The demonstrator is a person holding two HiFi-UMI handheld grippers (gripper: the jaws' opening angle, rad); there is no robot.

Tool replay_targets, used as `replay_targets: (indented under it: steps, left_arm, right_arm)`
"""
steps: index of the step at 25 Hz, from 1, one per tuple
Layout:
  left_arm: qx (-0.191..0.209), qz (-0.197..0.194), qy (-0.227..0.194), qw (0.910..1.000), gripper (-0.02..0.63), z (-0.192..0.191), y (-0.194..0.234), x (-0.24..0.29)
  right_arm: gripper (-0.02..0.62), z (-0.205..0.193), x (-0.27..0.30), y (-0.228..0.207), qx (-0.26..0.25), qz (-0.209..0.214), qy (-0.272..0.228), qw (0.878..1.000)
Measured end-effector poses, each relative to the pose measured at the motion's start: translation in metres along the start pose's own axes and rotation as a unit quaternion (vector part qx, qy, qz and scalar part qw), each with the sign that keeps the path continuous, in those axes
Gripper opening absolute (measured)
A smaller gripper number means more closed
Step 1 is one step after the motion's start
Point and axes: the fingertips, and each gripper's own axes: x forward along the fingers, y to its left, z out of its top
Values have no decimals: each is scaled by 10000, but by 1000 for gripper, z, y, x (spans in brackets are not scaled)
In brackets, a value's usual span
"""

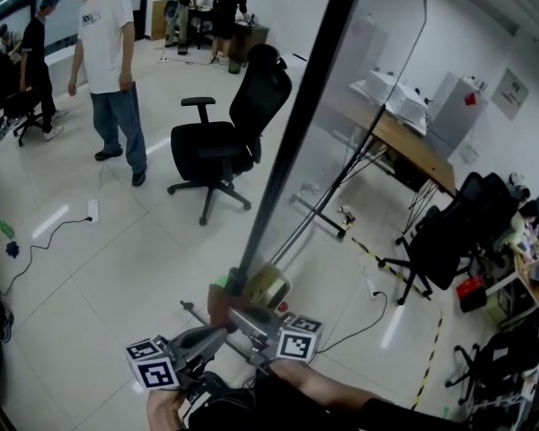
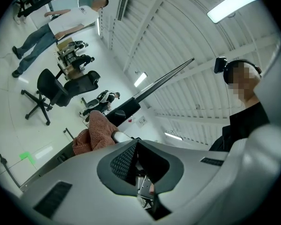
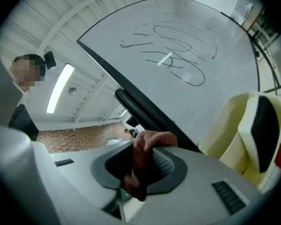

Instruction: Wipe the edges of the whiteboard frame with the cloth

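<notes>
The whiteboard's black frame edge [image 1: 287, 142] runs steeply down the middle of the head view to the grippers. In the right gripper view the frame [image 3: 131, 90] borders the white board face [image 3: 187, 36], which carries black scribbles. A reddish-brown cloth [image 1: 220, 302] [image 3: 140, 165] hangs between the jaws of my right gripper [image 1: 240, 318] [image 3: 141, 168], which is shut on it right at the frame. My left gripper [image 1: 214, 333] [image 2: 140, 162] sits close beside it, open, with nothing between its jaws. The cloth [image 2: 96, 132] shows just beyond it against the frame [image 2: 164, 81].
A cream and black object [image 1: 269, 285] [image 3: 253, 125] sits at the frame beside the cloth. A black office chair [image 1: 225, 142] and a standing person [image 1: 112, 70] are left of the board. Desks [image 1: 413, 142] and chairs lie to the right. A cable [image 1: 45, 241] crosses the floor.
</notes>
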Motion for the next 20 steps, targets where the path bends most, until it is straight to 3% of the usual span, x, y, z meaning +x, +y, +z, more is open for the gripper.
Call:
replay_targets:
  steps: [4, 8, 12, 15, 20]
  left_arm:
    - [95, -103, -27, 9999, -12, 7, -15, 4]
    - [188, -231, -120, 9995, -12, 14, -36, 8]
    - [305, -854, -227, 9956, -12, 25, -75, 5]
    - [403, -1038, -288, 9934, -12, 32, -85, 3]
    - [369, -940, -329, 9943, -12, 37, -84, 9]
  right_arm:
    - [86, 13, -1, 16, -369, 180, 13, 9992]
    - [86, 16, -5, 32, -394, 419, 187, 9982]
    - [86, 31, -9, 64, -505, 758, 177, 9957]
    - [86, 49, -2, 61, -386, 490, 3, 9981]
    - [86, 55, 5, 57, -189, 144, 45, 9997]
